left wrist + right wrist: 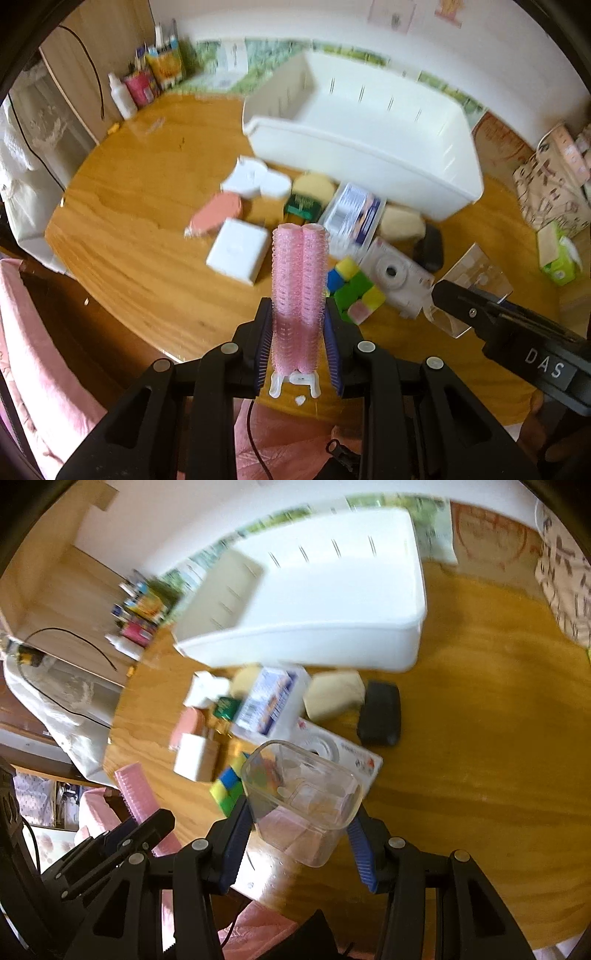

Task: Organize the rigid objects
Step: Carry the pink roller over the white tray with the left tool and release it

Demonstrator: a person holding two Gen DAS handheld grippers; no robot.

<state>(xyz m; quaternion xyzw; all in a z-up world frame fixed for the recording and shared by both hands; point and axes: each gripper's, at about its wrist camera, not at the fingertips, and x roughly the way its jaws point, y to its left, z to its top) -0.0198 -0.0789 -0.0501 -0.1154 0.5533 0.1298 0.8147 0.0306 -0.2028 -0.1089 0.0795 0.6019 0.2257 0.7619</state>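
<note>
Between the blue ribbed pads of the left gripper, a pair of pink hair rollers stands clamped side by side, long axis running away from the camera, with a white clip at the near end. Jaws are drawn in tight against the rollers' sides. Rollers and gripper are above the wooden table, clear of its surface.

Right gripper: jaws part-way closed, pads pressing both sides of a clear plastic cup, whose open mouth faces away from the camera. The cup is held off the table. In the left wrist view the same cup appears at right, with the right gripper's black finger across it.

Beyond both held items, on the table: a multicoloured puzzle cube, a white instant camera, a white square box, a salmon-pink oval case, a green comb-like item, a transparent box with a blue-and-white label, two cream sponges, a black pouch and white round containers, lying close together.

Behind this cluster stands a large white bin, open-topped. At the far left edge of the table are bottles and colourful cartons; at the far right a green tissue pack. Pink fabric lies below the table's near edge. Both views are motion-blurred.
</note>
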